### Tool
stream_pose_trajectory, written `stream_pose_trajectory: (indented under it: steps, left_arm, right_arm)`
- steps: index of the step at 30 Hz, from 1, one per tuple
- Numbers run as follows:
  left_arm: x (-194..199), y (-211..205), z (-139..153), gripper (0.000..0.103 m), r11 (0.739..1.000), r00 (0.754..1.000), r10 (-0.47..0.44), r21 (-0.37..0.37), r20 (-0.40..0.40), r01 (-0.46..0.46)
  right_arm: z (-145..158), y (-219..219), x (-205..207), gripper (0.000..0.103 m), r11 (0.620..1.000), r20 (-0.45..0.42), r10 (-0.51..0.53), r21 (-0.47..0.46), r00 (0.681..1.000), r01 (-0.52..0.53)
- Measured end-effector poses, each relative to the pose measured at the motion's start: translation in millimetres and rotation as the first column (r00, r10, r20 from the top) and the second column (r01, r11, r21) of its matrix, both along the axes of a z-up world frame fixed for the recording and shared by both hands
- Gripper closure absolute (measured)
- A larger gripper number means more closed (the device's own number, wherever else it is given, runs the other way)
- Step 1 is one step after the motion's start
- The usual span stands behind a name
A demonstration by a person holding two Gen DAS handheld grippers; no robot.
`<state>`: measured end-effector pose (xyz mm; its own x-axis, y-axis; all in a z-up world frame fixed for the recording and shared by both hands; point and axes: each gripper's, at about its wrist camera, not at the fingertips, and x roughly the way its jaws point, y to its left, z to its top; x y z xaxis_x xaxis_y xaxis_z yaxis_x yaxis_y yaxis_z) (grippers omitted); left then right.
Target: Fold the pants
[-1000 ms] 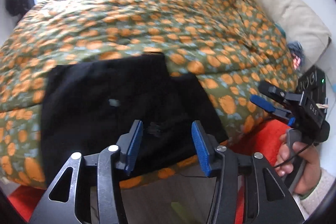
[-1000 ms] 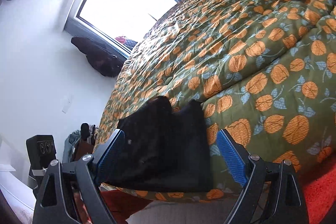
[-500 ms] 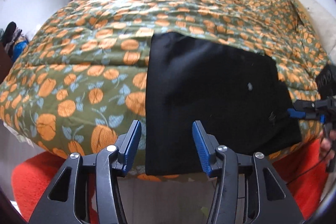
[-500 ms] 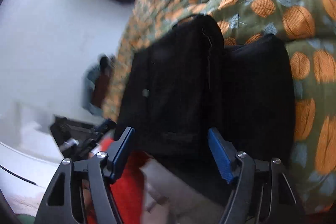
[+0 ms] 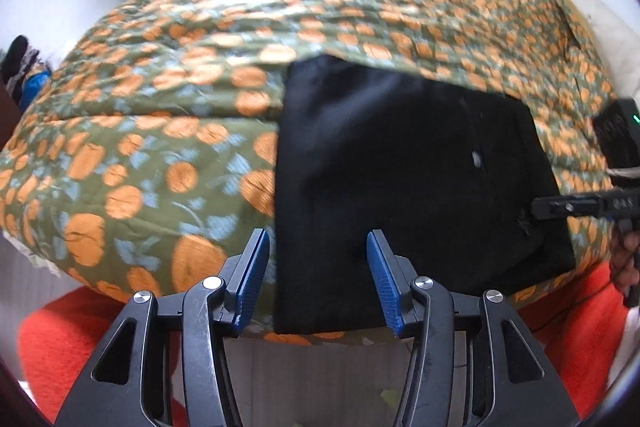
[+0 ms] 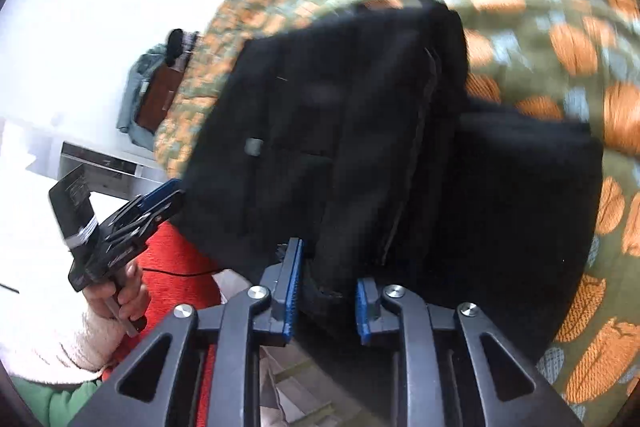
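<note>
One pair of black pants (image 5: 404,183) lies folded on the near edge of a bed, on one green quilt (image 5: 168,131) printed with orange fruit, its lower edge hanging over the side. Two grippers are at work. The left gripper (image 5: 316,275) stands with its two blue pads apart, the left edge of the pants showing in the gap between them, and no pad presses on the cloth. The right gripper (image 6: 326,301) is closing its two pads, and a bunched corner of the pants sits between them, touching them. In the right wrist view one hand (image 6: 120,293) holds the left gripper's handle beside an orange rug (image 6: 180,259). One pale pillow (image 5: 580,11) lies at the bed's far right.
</note>
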<state>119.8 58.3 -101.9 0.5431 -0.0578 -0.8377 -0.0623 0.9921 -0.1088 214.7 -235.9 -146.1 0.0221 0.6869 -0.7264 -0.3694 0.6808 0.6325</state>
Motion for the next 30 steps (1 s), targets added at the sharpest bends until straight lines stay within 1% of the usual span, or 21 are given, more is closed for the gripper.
stream_pose_trajectory:
  steps: [3,6,8,9,10,11,12,14,16,17,18,20,21,22,23,24,26,27,28,29,30]
  left_arm:
    - [-1,9,24,0.050,0.999,0.999,0.022,-0.027,0.040,-0.021]
    - [-2,7,45,0.050,0.999,0.997,0.010,-0.034,0.080,-0.007]
    - [-3,-1,53,0.048,0.999,0.995,-0.019,-0.029,0.102,0.023]
    - [-3,-8,54,0.047,0.999,0.993,-0.043,-0.020,0.107,0.045]
    - [-3,-14,52,0.047,0.998,0.992,-0.062,-0.011,0.107,0.064]
    - [-2,-21,47,0.047,0.996,0.991,-0.086,0.002,0.101,0.086]
    - [0,-31,38,0.047,0.994,0.990,-0.111,0.018,0.083,0.110]
    - [4,-47,17,0.047,0.987,0.987,-0.156,0.044,0.028,0.154]
    - [10,-62,-13,0.047,0.976,0.979,-0.197,0.083,-0.056,0.201]
    - [13,-68,-27,0.047,0.970,0.974,-0.203,0.114,-0.104,0.214]
    - [13,-70,-34,0.047,0.966,0.973,-0.200,0.144,-0.118,0.216]
    - [9,-70,-28,0.045,0.968,0.976,-0.192,0.144,-0.105,0.206]
    - [8,-67,-22,0.040,0.972,0.978,-0.184,0.128,-0.098,0.196]
    - [7,-64,-17,0.038,0.975,0.980,-0.179,0.115,-0.088,0.188]
    - [7,-63,-12,0.035,0.978,0.982,-0.173,0.107,-0.072,0.180]
    - [8,-63,-9,0.032,0.980,0.985,-0.166,0.105,-0.054,0.171]
    - [13,-64,-8,0.031,0.981,0.986,-0.157,0.103,-0.052,0.162]
    - [16,-63,-11,0.031,0.982,0.986,-0.155,0.102,-0.061,0.160]
    - [17,-65,-15,0.031,0.982,0.985,-0.156,0.101,-0.072,0.162]
    - [18,-66,-20,0.031,0.981,0.984,-0.159,0.102,-0.084,0.167]
    - [19,-68,-27,0.031,0.978,0.980,-0.164,0.110,-0.110,0.177]
  right_arm:
    - [37,-13,-10,0.083,0.996,0.054,-0.035,0.078,0.998,0.031]
    - [71,-31,-25,0.084,0.990,0.108,-0.067,0.128,0.992,0.053]
    - [81,-50,-34,0.084,0.987,0.117,-0.089,0.143,0.989,0.072]
    - [81,-61,-39,0.084,0.988,0.117,-0.097,0.132,0.988,0.081]
    - [78,-67,-42,0.084,0.989,0.111,-0.106,0.113,0.988,0.093]
    - [67,-77,-44,0.084,0.990,0.090,-0.127,0.075,0.988,0.121]
    - [54,-85,-45,0.084,0.988,0.065,-0.153,0.030,0.986,0.151]
    - [17,-90,-47,0.084,0.979,0.024,-0.183,-0.086,0.983,0.184]
    - [0,-84,-49,0.078,0.971,0.016,-0.201,-0.124,0.979,0.202]
    - [-4,-84,-51,0.071,0.966,0.016,-0.222,-0.129,0.975,0.222]
    - [-3,-86,-51,0.062,0.965,0.018,-0.232,-0.121,0.972,0.233]
    - [9,-91,-53,0.051,0.962,0.043,-0.241,-0.124,0.970,0.244]
    - [24,-98,-55,0.051,0.954,0.098,-0.252,-0.144,0.963,0.264]
    - [34,-102,-56,0.051,0.948,0.147,-0.258,-0.151,0.955,0.279]
    - [47,-101,-58,0.051,0.945,0.200,-0.263,-0.144,0.944,0.293]
    - [62,-101,-57,0.051,0.943,0.255,-0.269,-0.124,0.929,0.308]
    - [81,-90,-49,0.051,0.946,0.323,-0.273,-0.079,0.906,0.313]
    - [91,-88,-38,0.051,0.950,0.343,-0.270,-0.056,0.900,0.306]
    - [92,-82,-30,0.051,0.954,0.348,-0.268,-0.036,0.898,0.298]
    - [85,-78,-18,0.051,0.956,0.336,-0.272,-0.013,0.902,0.293]
    - [75,-67,-8,0.051,0.953,0.325,-0.281,-0.012,0.903,0.302]
